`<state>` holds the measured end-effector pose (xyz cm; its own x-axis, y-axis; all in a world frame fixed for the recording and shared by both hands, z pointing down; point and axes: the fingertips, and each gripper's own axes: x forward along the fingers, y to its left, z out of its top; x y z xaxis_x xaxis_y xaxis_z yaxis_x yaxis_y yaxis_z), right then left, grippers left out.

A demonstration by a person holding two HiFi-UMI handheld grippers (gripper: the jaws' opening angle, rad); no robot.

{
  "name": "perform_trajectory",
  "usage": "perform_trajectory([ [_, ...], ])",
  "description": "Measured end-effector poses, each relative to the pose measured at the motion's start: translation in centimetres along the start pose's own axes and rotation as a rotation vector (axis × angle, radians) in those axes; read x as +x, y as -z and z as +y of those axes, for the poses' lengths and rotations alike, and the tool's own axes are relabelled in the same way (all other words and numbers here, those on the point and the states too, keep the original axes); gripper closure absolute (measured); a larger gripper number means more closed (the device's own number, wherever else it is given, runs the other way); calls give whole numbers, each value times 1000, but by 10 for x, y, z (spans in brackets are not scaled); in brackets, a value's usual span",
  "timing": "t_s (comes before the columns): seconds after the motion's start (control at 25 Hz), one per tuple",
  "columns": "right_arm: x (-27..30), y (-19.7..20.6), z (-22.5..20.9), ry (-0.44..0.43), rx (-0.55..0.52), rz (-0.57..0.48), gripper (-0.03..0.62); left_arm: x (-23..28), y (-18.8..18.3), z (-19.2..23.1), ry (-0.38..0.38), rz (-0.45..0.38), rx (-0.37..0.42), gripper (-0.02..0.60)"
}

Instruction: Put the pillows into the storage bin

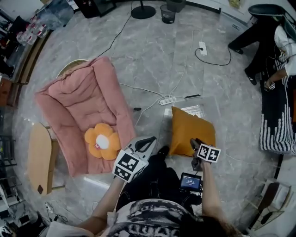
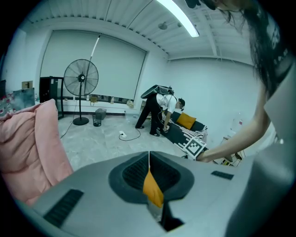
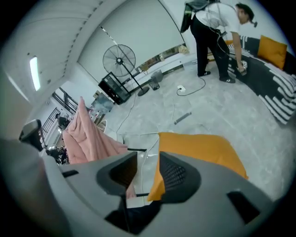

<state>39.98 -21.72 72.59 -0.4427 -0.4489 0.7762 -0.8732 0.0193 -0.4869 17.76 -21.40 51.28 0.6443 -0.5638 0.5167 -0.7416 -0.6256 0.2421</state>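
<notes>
An orange square pillow (image 1: pixel 189 129) (image 3: pixel 199 148) rests on a clear plastic storage bin (image 1: pixel 194 109). I cannot tell how deep it sits. My right gripper (image 1: pixel 194 141) (image 3: pixel 148 159) hovers at the pillow's near edge. Its jaws stand apart, and the pillow's corner lies beside the right-hand one, unpressed. My left gripper (image 1: pixel 151 140) (image 2: pixel 149 155) is a short way left of the pillow with its jaw tips together. A sliver of orange shows through the slit behind them. An orange flower-shaped pillow (image 1: pixel 102 141) lies on the pink padded chair (image 1: pixel 78 106) (image 2: pixel 23 148).
A power strip (image 1: pixel 167 100) and cables cross the floor beyond the bin. A person (image 1: pixel 270 41) bends over a striped sofa (image 1: pixel 277 120) at the right, where another orange pillow (image 3: pixel 273 51) lies. A fan (image 2: pixel 81 78), a waste basket (image 1: pixel 168 14) and a wooden stool (image 1: pixel 39 157) stand around.
</notes>
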Motion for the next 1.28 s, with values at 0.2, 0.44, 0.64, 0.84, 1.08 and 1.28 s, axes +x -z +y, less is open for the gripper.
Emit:
perform_trajectory([
  [0.2, -37, -40, 30, -97, -56, -133, 436, 0, -9, -3, 4, -22, 24, 566],
  [0.44, -79, -65, 77, -202, -192, -209, 436, -10, -5, -12, -33, -20, 3, 566],
  [0.64, -110, -68, 128, -341, -333, -224, 445, -31, -3, -21, -135, -45, -27, 566],
  [0.84, -142, -47, 175, -521, -481, -191, 457, -62, 5, -40, -295, -101, -106, 566],
  [1.08, -175, -12, 202, -644, -625, -143, 457, -111, 32, -75, -468, -129, -181, 566],
  [1.28, -190, 10, 210, -724, -703, -99, 457, -154, 59, -108, -617, -139, -246, 566],
])
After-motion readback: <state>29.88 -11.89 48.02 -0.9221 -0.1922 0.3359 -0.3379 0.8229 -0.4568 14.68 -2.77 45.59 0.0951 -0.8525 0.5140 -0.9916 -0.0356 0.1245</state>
